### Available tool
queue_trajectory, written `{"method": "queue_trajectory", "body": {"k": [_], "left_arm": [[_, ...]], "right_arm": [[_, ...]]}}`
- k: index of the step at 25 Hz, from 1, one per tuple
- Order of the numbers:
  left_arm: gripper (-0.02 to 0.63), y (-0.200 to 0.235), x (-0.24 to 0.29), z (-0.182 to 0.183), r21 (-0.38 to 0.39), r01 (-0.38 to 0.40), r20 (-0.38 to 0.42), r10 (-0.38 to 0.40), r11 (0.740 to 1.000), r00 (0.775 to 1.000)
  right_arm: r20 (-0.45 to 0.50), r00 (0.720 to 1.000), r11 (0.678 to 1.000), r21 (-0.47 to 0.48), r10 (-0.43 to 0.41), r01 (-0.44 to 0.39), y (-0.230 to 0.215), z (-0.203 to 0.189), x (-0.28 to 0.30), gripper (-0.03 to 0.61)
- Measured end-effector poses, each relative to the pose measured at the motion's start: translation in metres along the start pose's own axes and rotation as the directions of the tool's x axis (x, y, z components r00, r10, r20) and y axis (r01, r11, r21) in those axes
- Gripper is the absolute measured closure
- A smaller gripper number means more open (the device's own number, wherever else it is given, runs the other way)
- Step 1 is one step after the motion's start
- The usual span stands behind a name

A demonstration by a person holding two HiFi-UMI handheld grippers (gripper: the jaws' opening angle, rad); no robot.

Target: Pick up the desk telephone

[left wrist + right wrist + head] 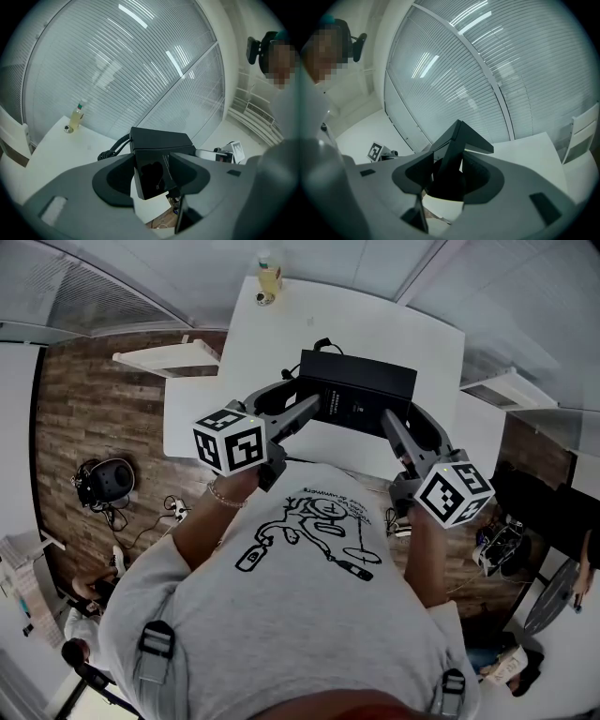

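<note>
L gripper (pixel 307 393) and R gripper (pixel 398 420): jaws of both clenched on the desk telephone (pixel 356 390), one per side. Phone sits tilted over near edge of white desk (pixel 394 334), looks part-raised. Step: lift. Next: raise both evenly, keep level, watch coiled cord (pixel 111 150) for drag.

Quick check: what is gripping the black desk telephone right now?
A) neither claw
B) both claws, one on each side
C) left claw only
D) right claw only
B: the left claw and the right claw each have their jaws closed on one side of the black desk telephone.
</note>
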State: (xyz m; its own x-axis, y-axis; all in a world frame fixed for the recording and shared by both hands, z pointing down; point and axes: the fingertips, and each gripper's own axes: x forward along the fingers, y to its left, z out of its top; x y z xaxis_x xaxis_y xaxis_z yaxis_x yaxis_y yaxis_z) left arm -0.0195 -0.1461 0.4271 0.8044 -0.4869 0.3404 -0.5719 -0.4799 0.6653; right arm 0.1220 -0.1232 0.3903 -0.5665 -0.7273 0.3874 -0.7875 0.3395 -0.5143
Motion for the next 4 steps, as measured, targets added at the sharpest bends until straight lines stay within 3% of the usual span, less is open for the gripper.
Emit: {"method": "queue_trajectory", "body": {"k": [4], "left_arm": [[0.394, -0.0002, 0.0007, -0.002, -0.002, 0.001, 0.002, -0.001, 1.0, 1.0]], "right_arm": [[0.004, 1.0, 1.0, 0.0, 0.005, -0.005, -0.0015, -0.002, -0.0011, 0.396]]}}
